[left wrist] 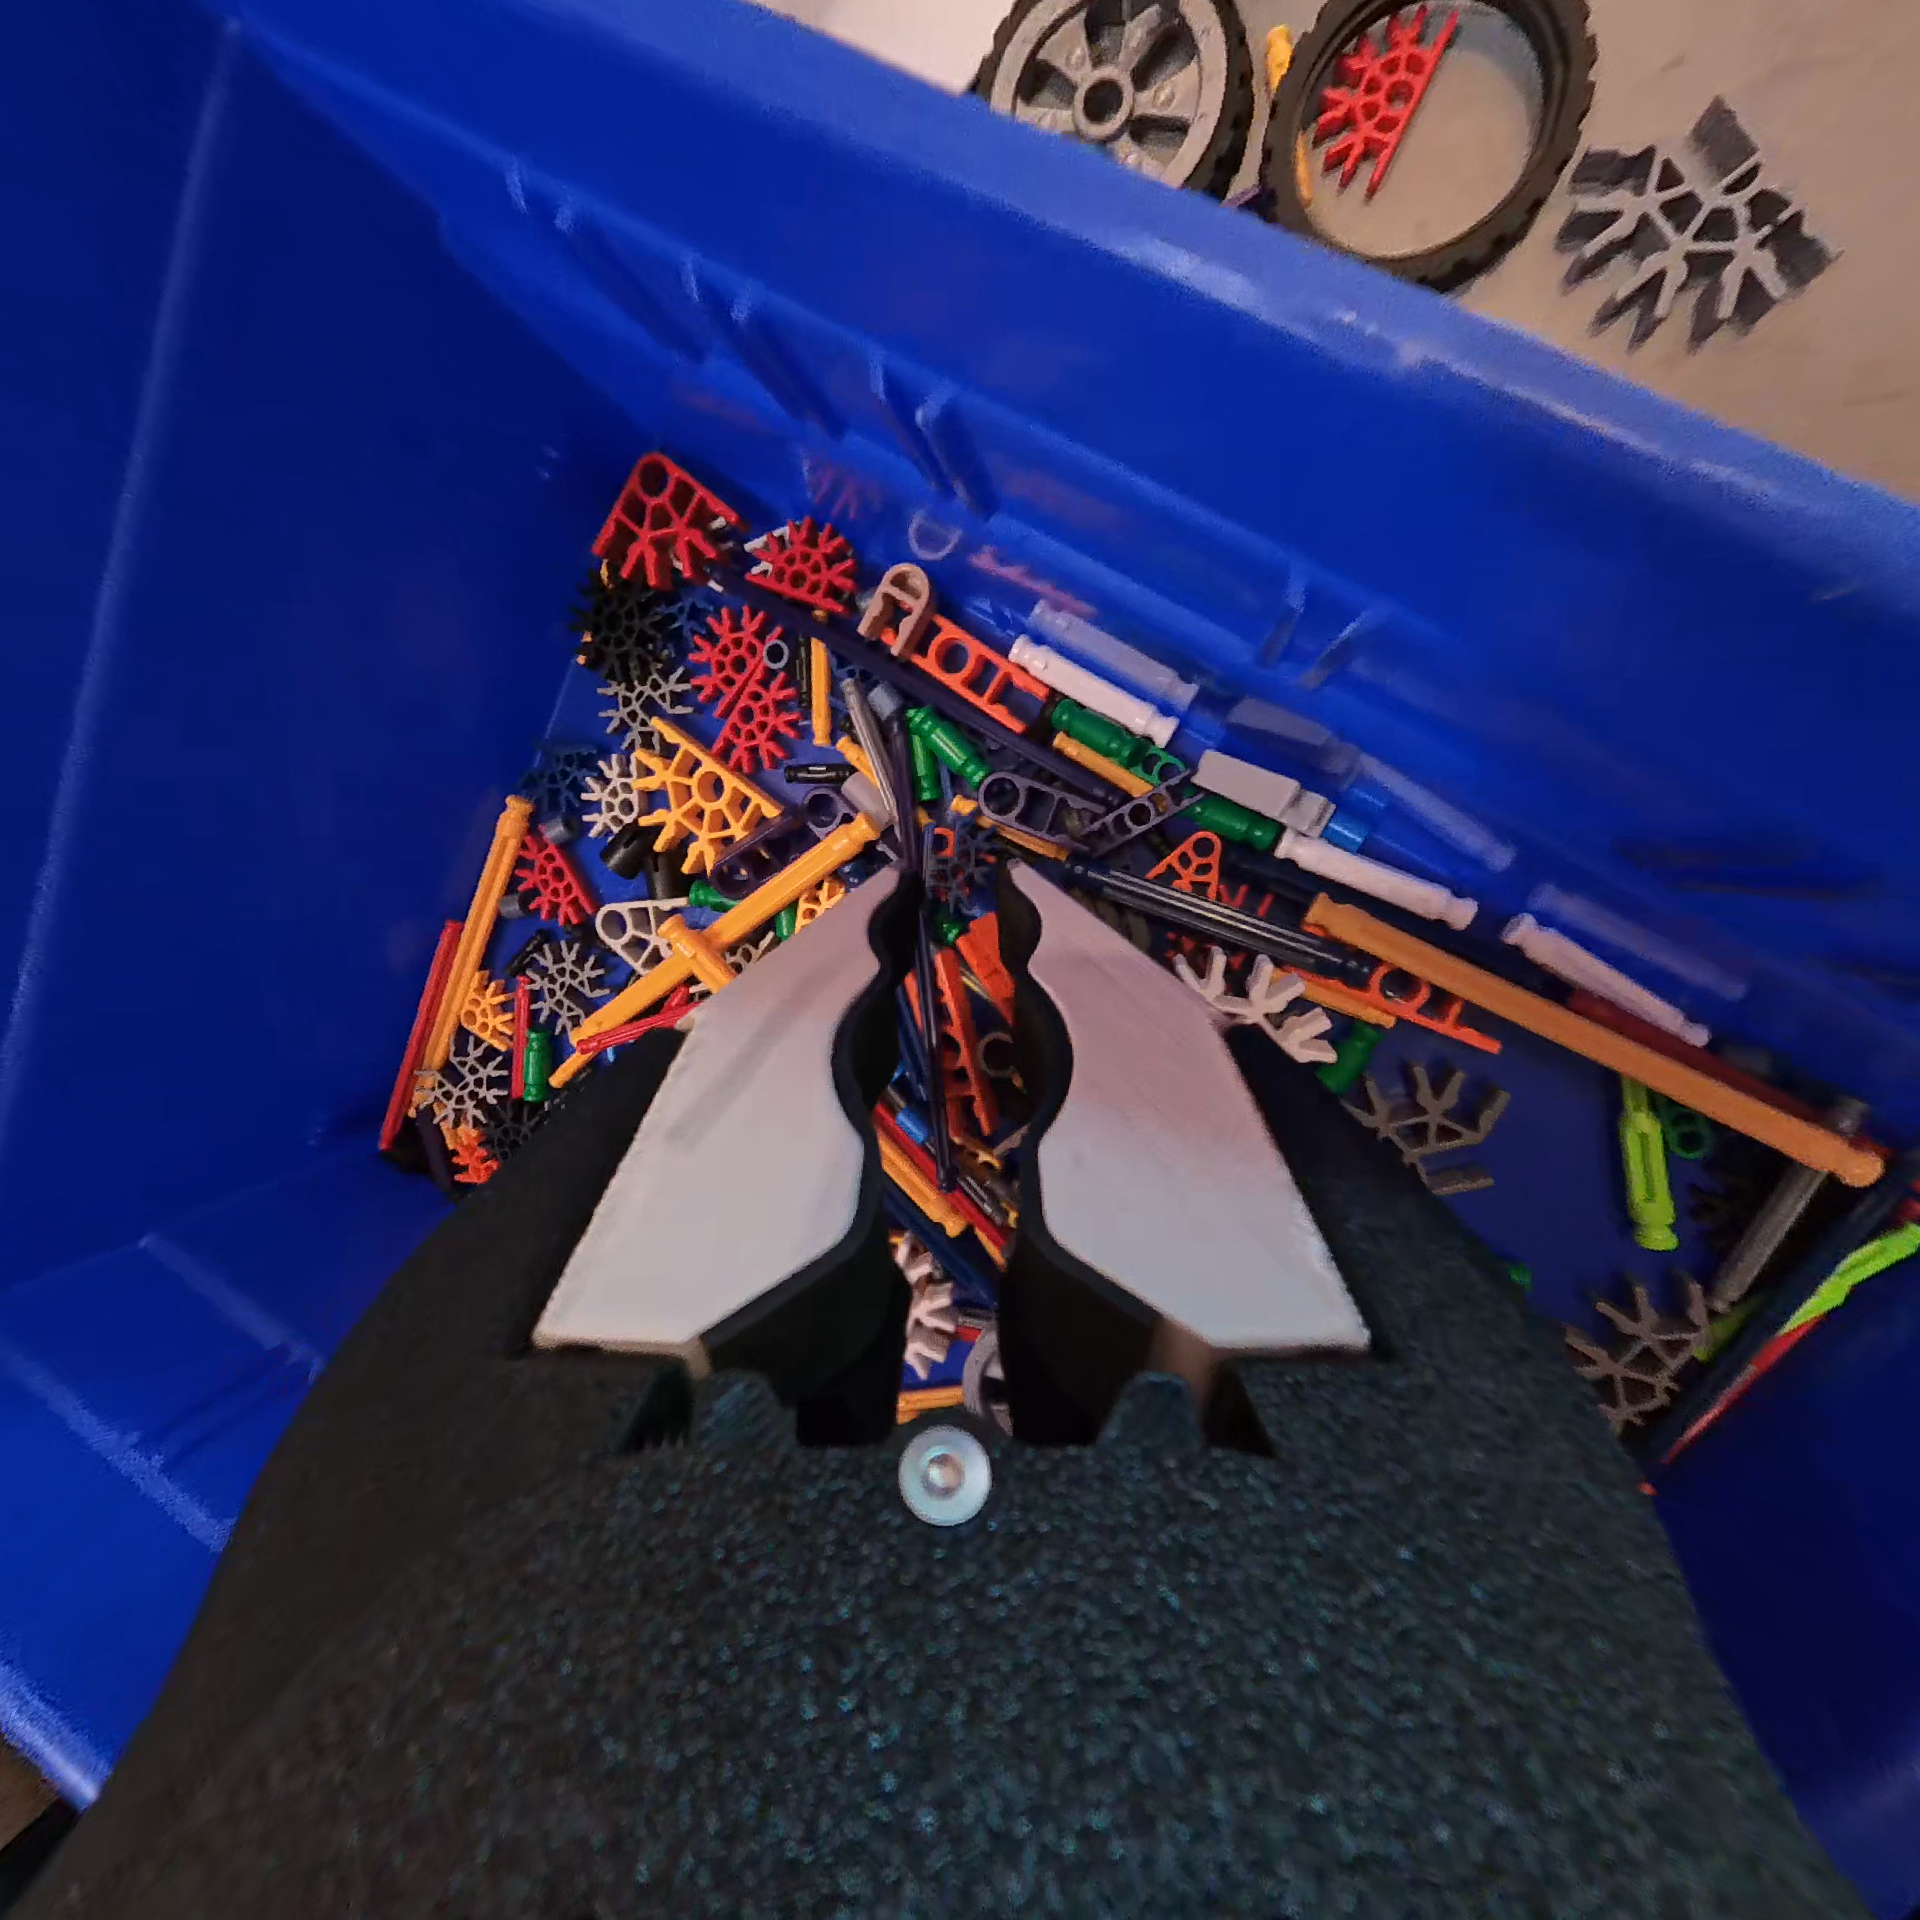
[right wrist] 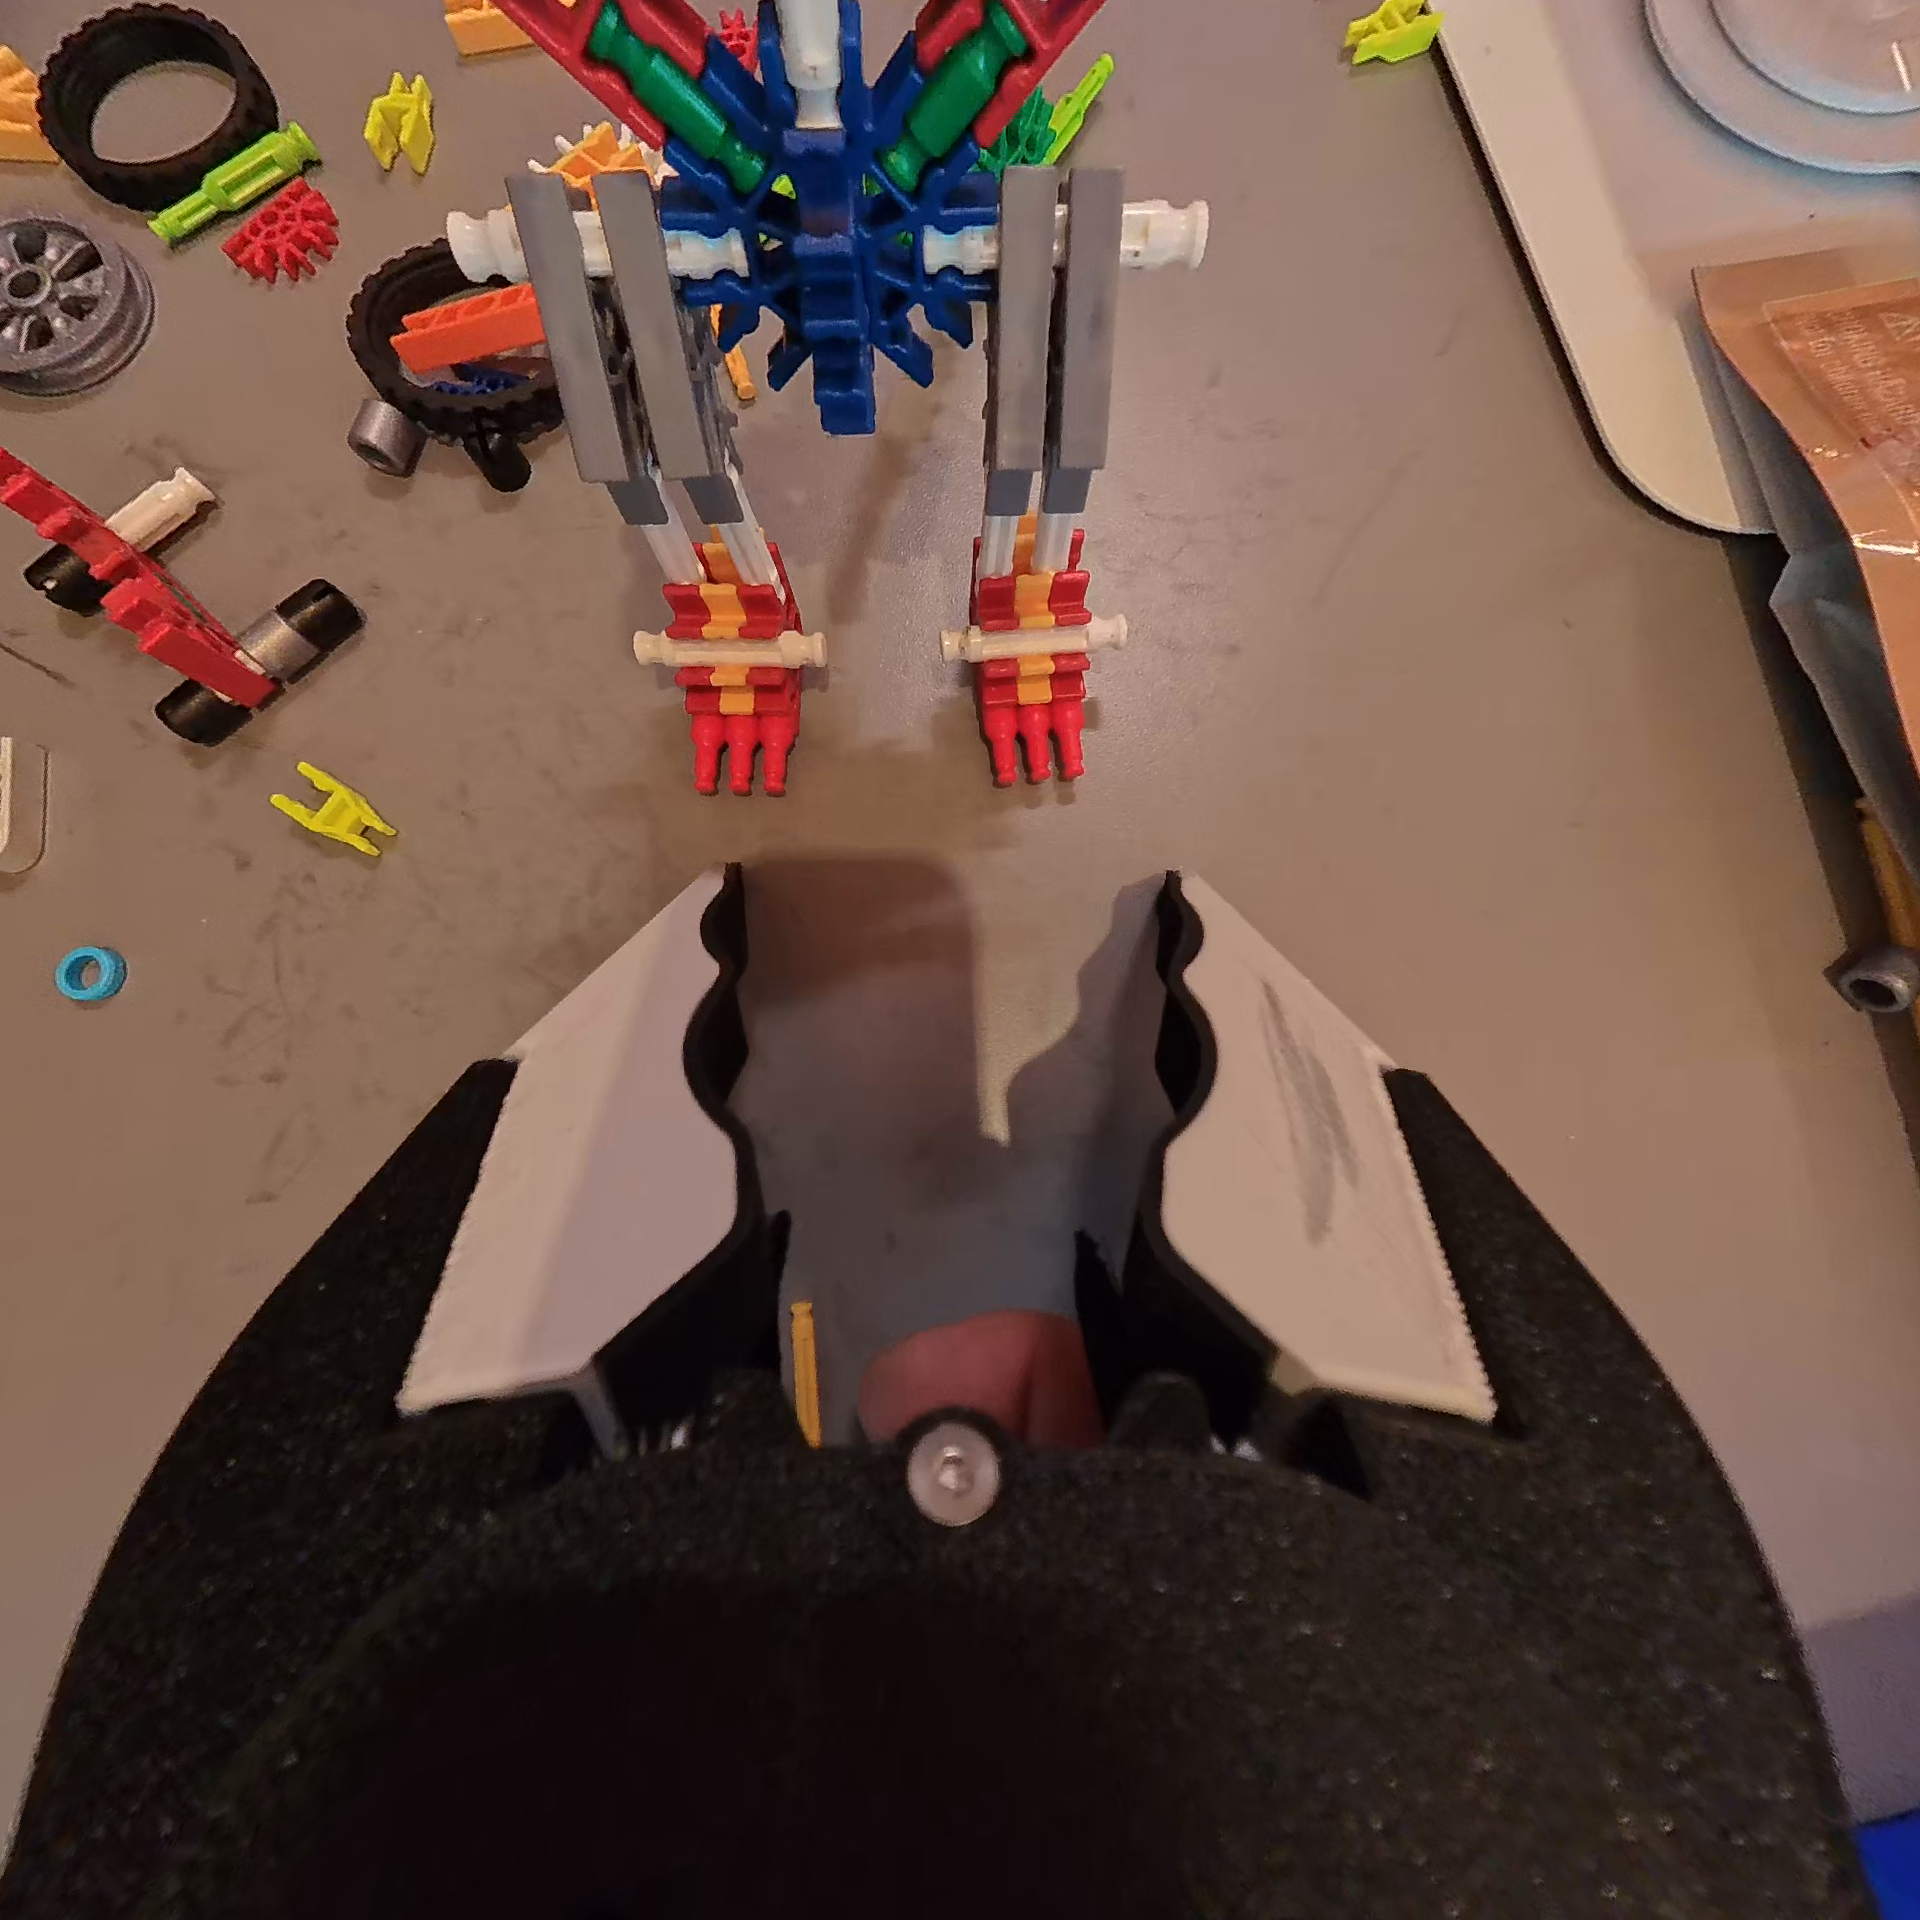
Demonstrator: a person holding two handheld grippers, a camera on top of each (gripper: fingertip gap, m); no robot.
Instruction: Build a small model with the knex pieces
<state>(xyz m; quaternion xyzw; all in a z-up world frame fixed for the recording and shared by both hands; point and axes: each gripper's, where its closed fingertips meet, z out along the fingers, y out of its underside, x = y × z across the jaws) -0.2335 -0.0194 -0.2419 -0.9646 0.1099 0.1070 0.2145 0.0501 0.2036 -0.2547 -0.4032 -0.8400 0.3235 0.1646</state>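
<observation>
The left gripper (left wrist: 954,878) reaches deep into a blue bin (left wrist: 416,520), its jaws parted only narrowly above a tangled pile of plastic rods and connectors (left wrist: 727,790). A thin dark rod (left wrist: 928,997) runs along the gap between them, thinner than the gap and seemingly not clamped. An orange rod (left wrist: 1579,1039) lies along the bin's far wall. Beyond the rim, a grey wheel (left wrist: 1112,94) and a black tyre (left wrist: 1434,135) rest on the bench.

The right gripper (right wrist: 951,873) hovers over the grey bench (right wrist: 1351,831), jaws wide apart and empty. It is pointed at a colourful toy model (right wrist: 831,260), just short of its two red feet (right wrist: 732,675). Loose pieces lie to the left, among them a yellow-green clip (right wrist: 332,810) and a small blue ring (right wrist: 90,977).
</observation>
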